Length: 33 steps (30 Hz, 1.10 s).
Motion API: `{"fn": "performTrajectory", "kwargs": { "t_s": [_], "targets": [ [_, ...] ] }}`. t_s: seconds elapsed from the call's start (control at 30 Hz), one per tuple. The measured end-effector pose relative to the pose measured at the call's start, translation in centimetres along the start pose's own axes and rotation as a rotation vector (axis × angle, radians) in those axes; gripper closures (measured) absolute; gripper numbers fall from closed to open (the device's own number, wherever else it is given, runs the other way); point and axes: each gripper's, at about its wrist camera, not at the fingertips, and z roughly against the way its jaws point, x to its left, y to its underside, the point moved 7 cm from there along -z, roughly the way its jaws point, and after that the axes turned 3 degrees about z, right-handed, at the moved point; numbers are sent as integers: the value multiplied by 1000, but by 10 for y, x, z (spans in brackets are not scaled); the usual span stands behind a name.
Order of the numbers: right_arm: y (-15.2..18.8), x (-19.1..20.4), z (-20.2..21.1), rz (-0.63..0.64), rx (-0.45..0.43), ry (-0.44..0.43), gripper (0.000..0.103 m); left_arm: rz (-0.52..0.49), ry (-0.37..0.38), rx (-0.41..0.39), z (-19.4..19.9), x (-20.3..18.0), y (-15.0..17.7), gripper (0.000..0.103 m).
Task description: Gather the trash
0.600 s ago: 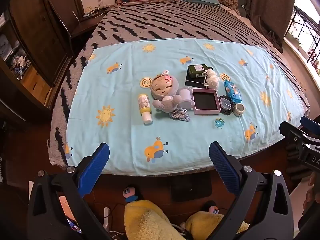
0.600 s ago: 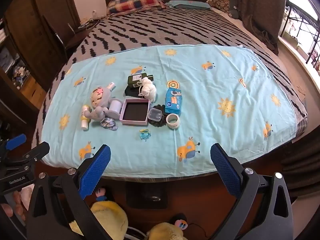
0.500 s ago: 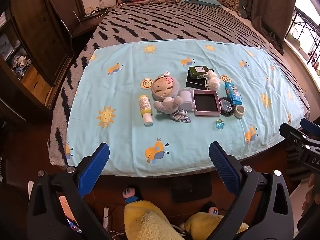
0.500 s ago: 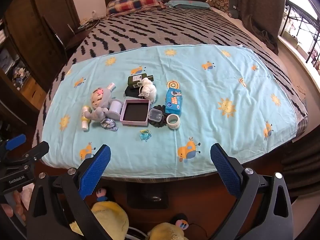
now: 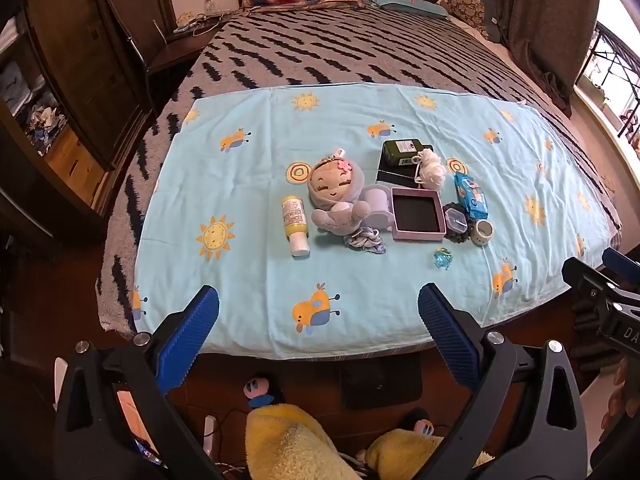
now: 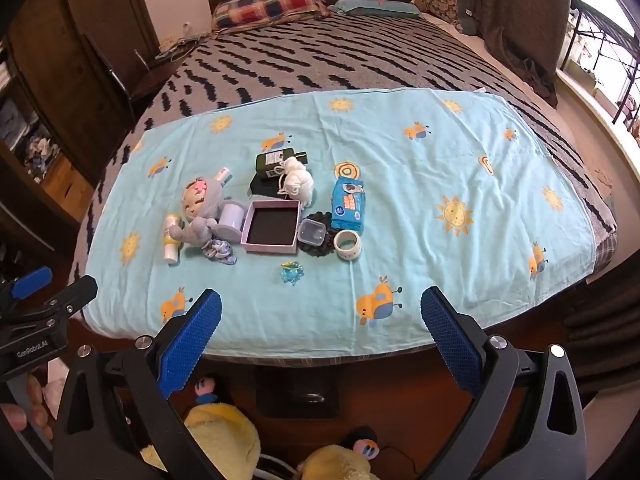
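Observation:
On a light blue sheet (image 5: 248, 280) over the bed lies a cluster: a grey plush doll (image 5: 336, 196), a yellow bottle (image 5: 295, 220), an open pink box (image 5: 418, 219), a white yarn ball (image 5: 432, 170), a blue wipes pack (image 5: 471, 195), a dark green bottle (image 5: 402, 151), a crumpled scrap (image 5: 365, 239) and a blue wrapper (image 5: 443, 259). My left gripper (image 5: 318, 320) hangs open above the bed's near edge, nothing between its blue pads. My right gripper (image 6: 320, 320) is open too, well short of the pink box (image 6: 273, 227) and wrapper (image 6: 292, 272).
Yellow plush slippers (image 5: 288, 440) and a dark floor lie under the grippers. A wooden cabinet (image 5: 60, 92) stands at the left, curtains (image 5: 552, 12) and a window at the right. A small clear tub (image 6: 313, 232), a white cup (image 6: 347, 243) and a tape roll (image 6: 231, 216) sit among the cluster.
Both views have crept slightly nearer the bed; the objects sit a touch lower in frame. Both grippers stay open and empty.

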Motion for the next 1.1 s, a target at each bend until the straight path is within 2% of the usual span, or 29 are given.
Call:
{"fn": "performTrajectory", "kwargs": {
  "t_s": [1.1],
  "targets": [
    [-3, -5, -2, -11, 8, -8, 3, -7, -4, -9, 1, -2, -3, 8]
  ]
}}
